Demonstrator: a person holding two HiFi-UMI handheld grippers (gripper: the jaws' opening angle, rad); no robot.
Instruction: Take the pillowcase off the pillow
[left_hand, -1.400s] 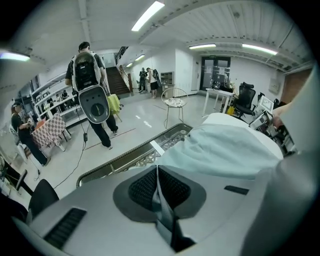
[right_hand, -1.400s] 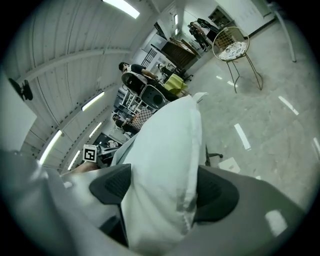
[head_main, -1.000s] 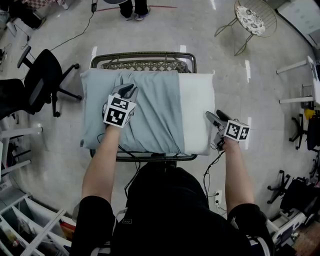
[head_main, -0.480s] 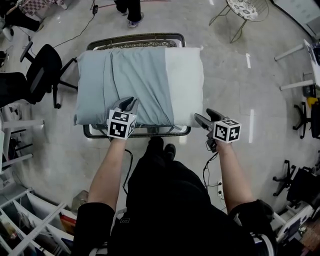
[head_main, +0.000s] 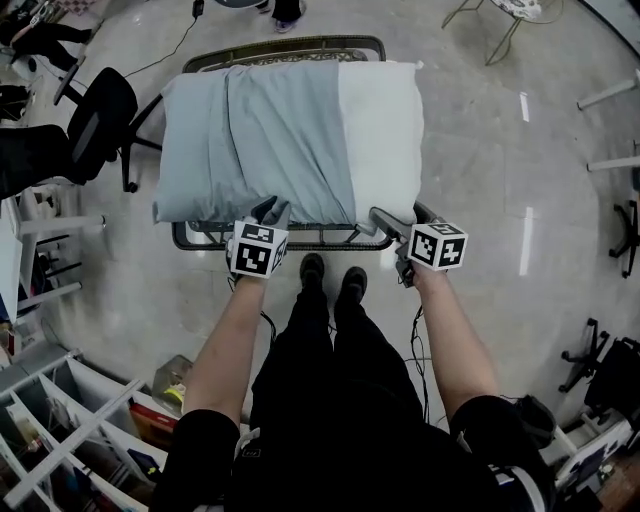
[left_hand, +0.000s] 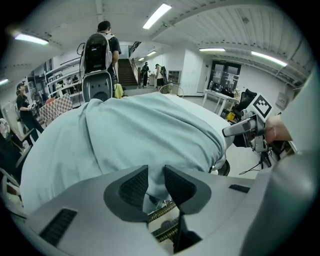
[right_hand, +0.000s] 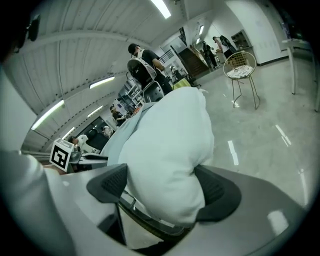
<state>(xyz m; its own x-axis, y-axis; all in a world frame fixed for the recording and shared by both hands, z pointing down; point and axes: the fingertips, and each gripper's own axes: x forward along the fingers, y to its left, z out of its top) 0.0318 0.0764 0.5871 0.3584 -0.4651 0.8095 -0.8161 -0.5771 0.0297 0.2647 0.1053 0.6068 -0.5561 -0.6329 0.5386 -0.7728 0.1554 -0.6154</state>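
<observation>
A white pillow lies on a metal-frame cart. A blue-grey pillowcase covers its left two thirds and the right end is bare. My left gripper is at the pillowcase's near edge. Its jaws have just been opening and stand a little apart in the left gripper view, with the hanging fabric edge in the gap. My right gripper is at the pillow's near right corner. Its jaws have just been opening and stand wide around the white corner.
A black office chair stands left of the cart and a wire chair at the far right. White shelving is near my left side. A cable hangs from the right gripper. A person with a backpack stands beyond the pillow.
My left gripper has come off the top of the pillowcase back to its near edge. My right gripper has drawn in to the pillow's near right corner.
</observation>
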